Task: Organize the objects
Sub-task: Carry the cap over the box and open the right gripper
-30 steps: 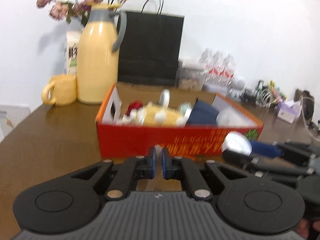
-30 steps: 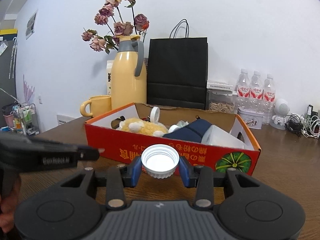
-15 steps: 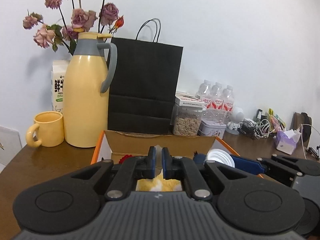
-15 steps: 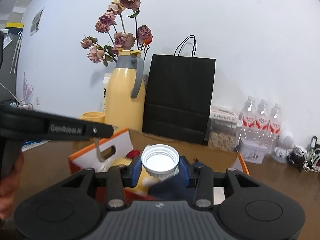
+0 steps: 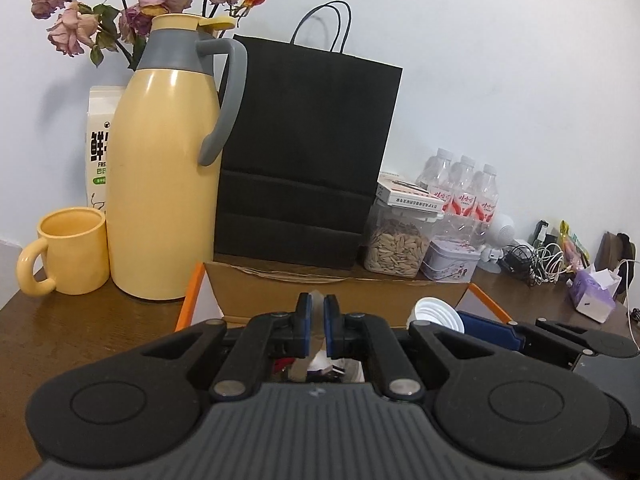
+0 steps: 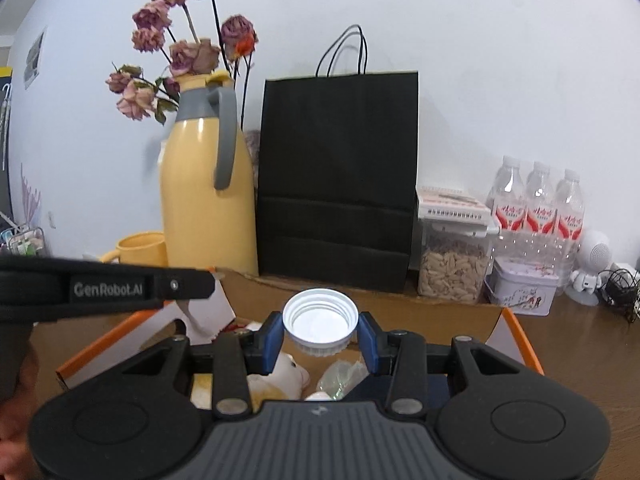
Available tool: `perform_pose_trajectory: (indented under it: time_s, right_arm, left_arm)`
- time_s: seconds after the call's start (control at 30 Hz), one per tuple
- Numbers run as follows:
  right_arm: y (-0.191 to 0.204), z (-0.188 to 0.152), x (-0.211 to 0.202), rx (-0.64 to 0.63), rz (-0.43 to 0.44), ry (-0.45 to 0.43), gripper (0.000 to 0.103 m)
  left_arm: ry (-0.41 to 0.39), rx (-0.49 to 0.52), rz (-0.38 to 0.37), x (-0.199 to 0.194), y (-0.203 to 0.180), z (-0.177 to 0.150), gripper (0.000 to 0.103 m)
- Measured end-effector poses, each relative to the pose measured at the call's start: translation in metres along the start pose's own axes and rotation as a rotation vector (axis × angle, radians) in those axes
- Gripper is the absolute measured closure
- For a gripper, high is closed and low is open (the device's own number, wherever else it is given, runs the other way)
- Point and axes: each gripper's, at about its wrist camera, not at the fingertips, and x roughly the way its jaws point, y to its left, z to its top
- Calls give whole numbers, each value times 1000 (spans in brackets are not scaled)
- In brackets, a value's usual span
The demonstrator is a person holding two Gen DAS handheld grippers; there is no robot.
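Tongs, right pair [image 6: 320, 338]: blue pads pinching a white screw cap [image 6: 320, 320] from both sides, open mouth of the cap facing the camera, threads visible inside. The cap has no real long axis; it is round, and the pads bear on its ribbed skirt. Below and just beyond it lies the open cardboard box [image 6: 520, 332], orange outside, brown inside, so the cap hangs over the box interior rather than over the desk [image 6: 592, 360]. Under the cap, inside the box: a pale plush toy [image 6: 280, 372] to the left, a crumpled clear wrapper [image 6: 340, 376] to the right, something dark blue at the right edge, not identifiable. Judgement: the drop is straight down from the right tongs, which are the nearer pair by far, since they already carry the cap. Left tongs [image 5: 316, 330]: pads pressed together, a sliver of something pale in the gap behind them, and I cannot tell whether it is pinched or merely box contents seen through. This pair also sits over the box, to the left of the right pair. Beyond the box against the wall: yellow jug [image 6: 204, 200], black paper bag [image 6: 336, 176], jar of seeds [image 6: 452, 264], water bottles [image 6: 536, 208].
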Motion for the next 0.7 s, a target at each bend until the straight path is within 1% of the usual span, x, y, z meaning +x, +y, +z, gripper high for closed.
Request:
perform_pose_trajectory:
  time_s: [0.07, 0.1, 0.13, 0.17, 0.2, 0.23, 0.27, 0.3, 0.33, 0.4, 0.5, 0.7]
  right_arm:
    - [-2, -1, 4, 1, -4, 14, 64]
    - [-2, -2, 4, 1, -8, 20, 64]
    - [-3, -3, 5, 2, -14, 26, 64]
    - [-3, -4, 4, 2, -23, 29, 64]
    - [-4, -4, 4, 1, -29, 33, 61]
    - [-4, -4, 4, 2, -33, 38, 48]
    - [-5, -5, 3, 5, -40, 43, 39]
    - [-7, -5, 3, 11, -55, 44, 22]
    - [-8, -5, 2, 18, -68, 42, 8]
    - [-10, -6, 2, 31, -76, 41, 2]
    - [-15, -6, 1, 52, -68, 52, 1]
    - [-15, -7, 0, 48, -64, 56, 1]
  left_arm:
    - [-1, -1, 6, 0, 1, 0, 94]
    - [-2, -1, 9, 0, 1, 0, 91]
    - [-3, -1, 10, 0, 2, 0, 85]
    - [-6, -2, 10, -1, 3, 1, 64]
    - [-13, -5, 18, -2, 3, 1, 34]
    - [-22, -3, 33, -4, 3, 1, 20]
    - [-37, 5, 55, -5, 2, 1, 2]
    - [-58, 15, 77, -7, 1, 1, 0]
    - [-71, 21, 91, -9, 0, 1, 0]
    - [-69, 19, 100, -8, 1, 2, 0]
    - [-60, 14, 106, -6, 1, 1, 0]
    - [-59, 23, 110, -5, 0, -1, 0]
